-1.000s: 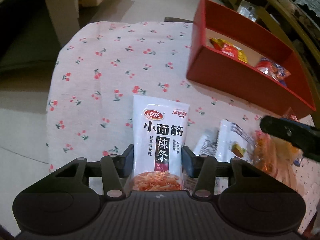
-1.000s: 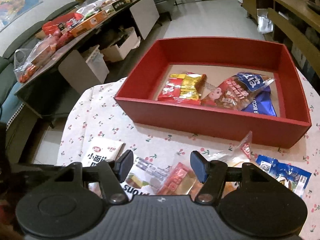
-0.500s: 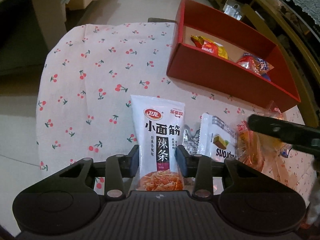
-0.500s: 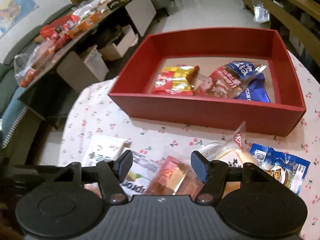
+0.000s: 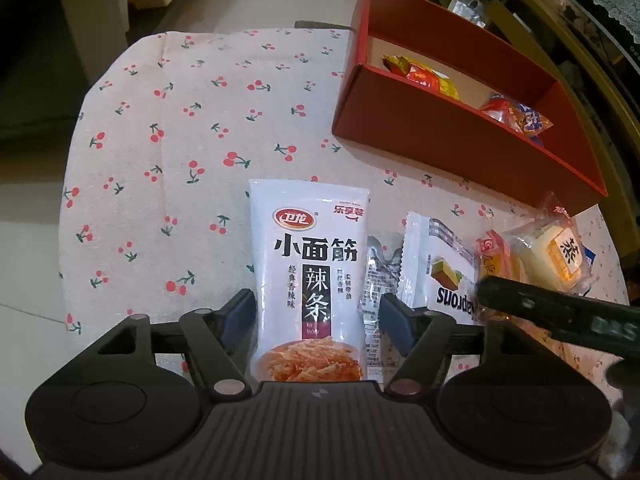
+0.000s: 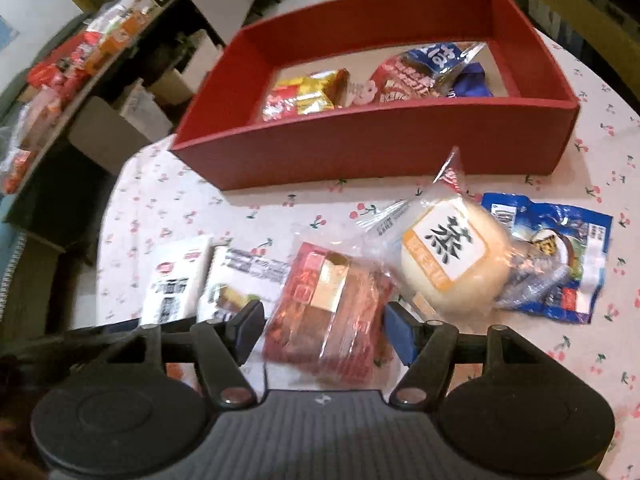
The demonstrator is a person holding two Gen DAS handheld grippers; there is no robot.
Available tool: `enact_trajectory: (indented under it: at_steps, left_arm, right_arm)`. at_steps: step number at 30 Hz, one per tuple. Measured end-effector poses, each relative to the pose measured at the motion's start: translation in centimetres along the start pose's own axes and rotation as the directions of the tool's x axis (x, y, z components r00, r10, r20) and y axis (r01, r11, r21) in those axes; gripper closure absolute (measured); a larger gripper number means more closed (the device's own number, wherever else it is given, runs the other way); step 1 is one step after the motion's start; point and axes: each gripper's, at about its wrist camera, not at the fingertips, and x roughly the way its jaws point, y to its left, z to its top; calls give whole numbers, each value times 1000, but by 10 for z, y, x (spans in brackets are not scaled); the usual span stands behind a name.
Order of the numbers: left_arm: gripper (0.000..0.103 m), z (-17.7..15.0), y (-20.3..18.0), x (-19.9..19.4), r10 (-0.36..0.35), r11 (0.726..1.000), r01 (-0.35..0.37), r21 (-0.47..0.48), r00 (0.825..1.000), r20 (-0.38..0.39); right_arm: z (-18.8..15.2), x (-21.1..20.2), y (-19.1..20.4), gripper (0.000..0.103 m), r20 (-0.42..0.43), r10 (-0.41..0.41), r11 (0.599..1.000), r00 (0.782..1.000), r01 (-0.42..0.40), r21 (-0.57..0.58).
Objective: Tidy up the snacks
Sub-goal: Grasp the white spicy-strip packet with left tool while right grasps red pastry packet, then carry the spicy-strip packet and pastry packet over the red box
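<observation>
Since the snacks are meant to end up in the red box [image 6: 372, 152], the white spicy-strip packet [image 5: 310, 280] is lying flat on the cherry-print tablecloth [image 5: 160, 140], lengthwise between the fingers of the left gripper [image 5: 318, 316], lined up for a pinch across its short width. That gripper's jaws have just been opening; they are now standing apart, the left pad right at the packet's edge, the right pad with a gap, so nothing is being held. Just right of it a white cake wrapper [image 5: 436, 276] is lying partly over a silvery sachet [image 5: 374, 280], likely why the left is going for the clear outer packet first. Over on the other side, the right gripper [image 6: 324, 332] is open and pointing down, straddling a red clear-wrapped cake [image 6: 332, 312], pads not touching it. Beside that, a round steamed bun in plastic [image 6: 452, 256] is resting against a blue snack bag [image 6: 560, 256], both loose on the cloth near the box's front wall. Inside the box, a yellow-red packet [image 6: 308, 96] and a red-and-blue bag [image 6: 424, 72] are already lying at the bottom, so sorting looks partly done. Right wrist view is blurred. Left view is showing the right gripper's black finger [image 5: 560, 316] crossing the cake pile.
</observation>
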Motion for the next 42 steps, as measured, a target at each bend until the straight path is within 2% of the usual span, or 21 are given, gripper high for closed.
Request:
enact_trajectory:
  at_steps: [2,4,6,7,8,9,15,27,32,35,39,40,41,42]
  left_arm:
    - [22,0,0,1,11,1000,-11,1,1000,0]
    - [21,1,0,2,15,1000,-15,-2,1000,4]
    - [25,2,1,2,17,1000,-17,-5,1000,4]
    - [31,2,0,1,23,1000,-23,-2,1000,8]
    - [41,1,-1,0,31,999,-31,5,999,11]
    - [44,1,-1,-1,27,1000,-27,9,1000,11]
    - [48,-5,-6,-6,32,999,-32,21,999,10]
    - [54,-26,-12,-23,-25,1000,24,8,999,23]
    - [58,-29,-17,-34,-48,999,48,10,998,48]
    - [61,-31,-20,-32,-44,999,43,18,998,38]
    - [58,-32,-20,-24,-38,999,38,21,999,16]
    - [51,-32,-21,-21,-36,999,36,22,999,10]
    - [39,-33,-22,-17,-33,999,33,26,999,0]
    - [32,-34,-23,-14,-27,999,27,25,1000,-6]
  right_arm:
    - [3,8,2,20,-3,0,1000,1000,0,3]
    - [5,11,3,19,24,4,1000,1000,-3,-1]
    - [7,12,1,29,38,2,1000,999,-2,0]
    - [8,10,-1,32,41,0,1000,999,0,-2]
    - [8,10,-1,32,36,4,1000,999,-3,-10]
    - [7,8,-1,32,35,0,1000,999,1,-22]
    - [-8,-9,5,32,58,-13,994,998,19,-109]
    - [-30,-53,4,32,121,62,993,991,-49,-105]
    - [-37,-60,4,32,127,60,993,990,-46,-109]
    - [-37,-59,2,32,124,52,993,991,-39,-109]
    - [-37,-58,1,32,117,61,993,991,-48,-110]
    - [-37,-57,1,32,114,62,993,992,-49,-111]
    - [-37,-56,2,32,110,64,992,992,-51,-113]
    - [-37,-56,2,32,108,64,992,992,-52,-114]
